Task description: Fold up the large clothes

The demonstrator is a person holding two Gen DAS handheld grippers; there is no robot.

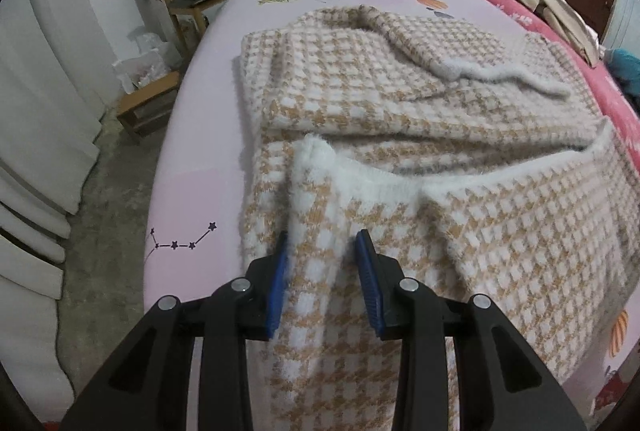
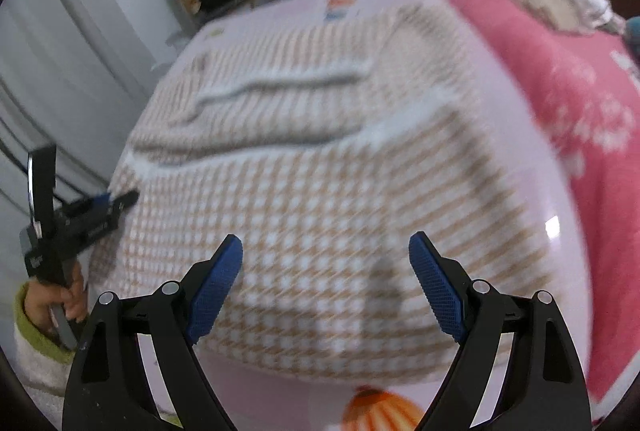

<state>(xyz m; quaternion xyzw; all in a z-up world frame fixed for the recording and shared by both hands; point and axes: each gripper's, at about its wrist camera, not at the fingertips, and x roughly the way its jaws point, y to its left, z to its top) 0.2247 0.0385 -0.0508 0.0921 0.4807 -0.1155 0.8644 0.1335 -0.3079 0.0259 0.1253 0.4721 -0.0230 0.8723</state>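
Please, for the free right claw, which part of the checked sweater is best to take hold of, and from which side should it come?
Probably the near hem of the checked sweater, on the side away from the left claw. There the edge lies flat on the pink sheet and nothing covers it. The right claw is open above the knit, so it could come down from the near side and pinch that edge.

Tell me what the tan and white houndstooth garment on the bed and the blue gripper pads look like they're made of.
The tan and white houndstooth garment looks like a soft, fuzzy knit, maybe wool or acrylic: its white edges are fluffy. The blue pads of the right gripper look like matte rubber or plastic with a fine gridded texture, though which one can't be told.
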